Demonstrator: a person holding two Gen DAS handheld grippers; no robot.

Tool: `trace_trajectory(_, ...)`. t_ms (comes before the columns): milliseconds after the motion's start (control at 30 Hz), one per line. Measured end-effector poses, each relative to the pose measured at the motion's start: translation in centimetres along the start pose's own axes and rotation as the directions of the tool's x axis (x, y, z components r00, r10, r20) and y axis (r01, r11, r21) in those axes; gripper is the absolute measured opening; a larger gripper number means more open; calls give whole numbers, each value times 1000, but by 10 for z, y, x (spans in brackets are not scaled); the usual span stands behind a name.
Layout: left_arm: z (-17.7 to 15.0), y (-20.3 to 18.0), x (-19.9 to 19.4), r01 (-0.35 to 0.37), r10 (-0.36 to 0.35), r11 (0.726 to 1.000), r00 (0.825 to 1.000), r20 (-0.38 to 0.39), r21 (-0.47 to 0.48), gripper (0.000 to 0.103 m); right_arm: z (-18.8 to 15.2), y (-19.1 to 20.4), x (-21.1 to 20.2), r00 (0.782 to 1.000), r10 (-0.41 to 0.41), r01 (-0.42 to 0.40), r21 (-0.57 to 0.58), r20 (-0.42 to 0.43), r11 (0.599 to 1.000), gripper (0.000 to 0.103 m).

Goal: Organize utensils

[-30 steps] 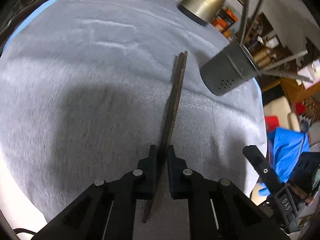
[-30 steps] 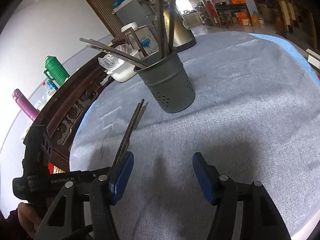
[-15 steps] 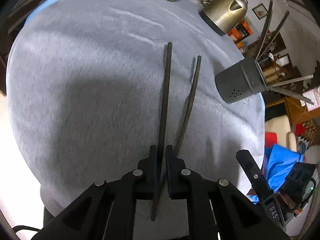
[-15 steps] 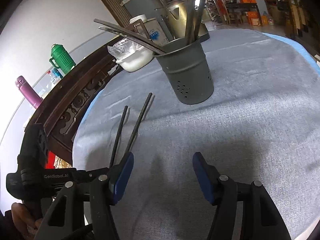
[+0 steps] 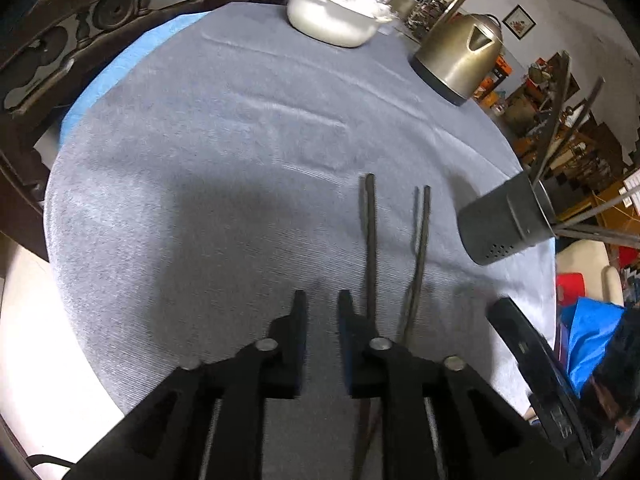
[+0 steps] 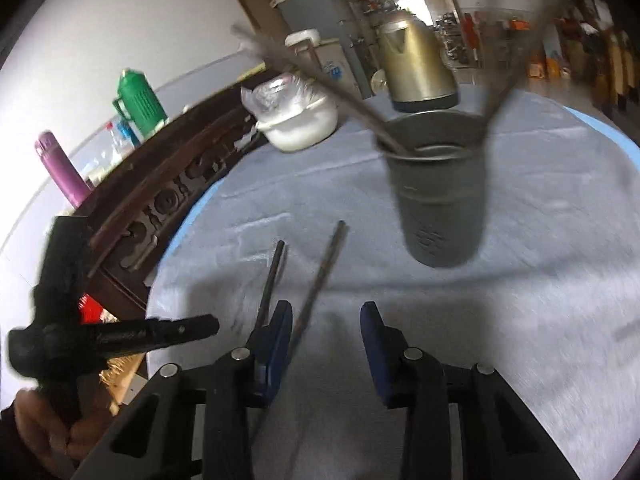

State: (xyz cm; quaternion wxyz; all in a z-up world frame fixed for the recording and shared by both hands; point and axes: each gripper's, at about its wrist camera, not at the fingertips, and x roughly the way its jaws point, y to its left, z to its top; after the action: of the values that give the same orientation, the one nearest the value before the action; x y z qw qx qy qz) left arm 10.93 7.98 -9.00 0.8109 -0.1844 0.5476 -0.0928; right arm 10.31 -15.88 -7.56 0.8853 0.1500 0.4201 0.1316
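Two dark chopsticks [image 5: 372, 248] [image 5: 420, 256] lie side by side on the grey tablecloth, also seen in the right wrist view [image 6: 270, 282] [image 6: 320, 276]. My left gripper [image 5: 322, 304] is slightly open and empty, just left of them. My right gripper [image 6: 326, 316] is open and empty, with the chopsticks passing by its left finger [image 6: 280, 332]. A grey perforated utensil holder [image 5: 506, 220] [image 6: 440, 196] with several utensils stands beyond the chopsticks.
A gold kettle [image 5: 460, 54] [image 6: 416, 64] and a white covered bowl [image 5: 336, 12] [image 6: 298, 118] stand at the table's far side. A carved dark wood chair back [image 6: 160, 196] borders the left edge. The left gripper's body [image 6: 116, 336] shows in the right wrist view.
My left gripper has let go of the chopsticks and moved left; they now lie apart on the cloth. My right gripper has moved closer to them.
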Motion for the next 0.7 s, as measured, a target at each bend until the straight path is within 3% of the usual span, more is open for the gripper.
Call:
trace_trajectory(100, -3, 7, 2, -13, 13, 1000, 1000, -7, -8, 28, 6, 11, 28, 999, -13, 14, 15, -44, 1000, 29)
trace_trajectory(367, -7, 18, -3, -38, 38, 999, 999, -15, 3, 28, 19, 9, 73, 989, -90, 100, 83, -116, 992, 24)
trace_trajectory(467, -2, 16, -4, -34, 34, 999, 999, -7, 13, 28, 20, 13, 80, 985, -125, 132, 49, -119, 990, 13)
trace_trajectory(700, 14, 1, 0, -40, 41, 998, 999, -16, 57, 28, 17, 2, 63, 993, -60, 68, 81, -100, 994, 7)
